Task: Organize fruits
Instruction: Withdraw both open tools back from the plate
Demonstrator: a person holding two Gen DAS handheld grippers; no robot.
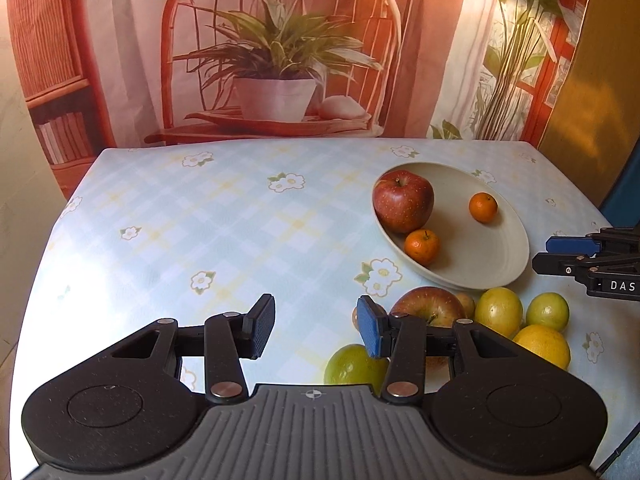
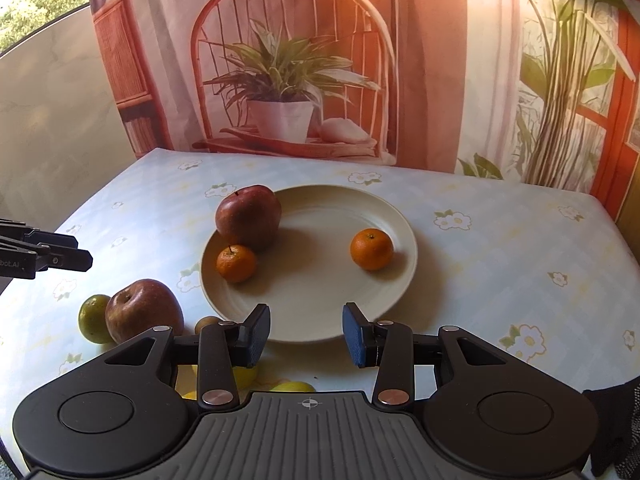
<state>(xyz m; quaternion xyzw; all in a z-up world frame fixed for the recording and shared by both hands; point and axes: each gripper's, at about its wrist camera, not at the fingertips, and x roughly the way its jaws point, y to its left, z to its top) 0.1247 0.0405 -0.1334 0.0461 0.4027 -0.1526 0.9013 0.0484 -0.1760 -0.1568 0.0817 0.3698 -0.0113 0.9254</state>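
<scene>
Cream plate: we count one red apple, two mandarins. Near left: second apple, limes, lemons. Our left gripper and right gripper: released, empty.

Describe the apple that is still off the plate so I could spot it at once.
Find the cream plate on the flowered tablecloth. Just off its near-left rim sits the red apple, beside a green citrus. Unlike the plate's apple, it rests on the cloth.
</scene>
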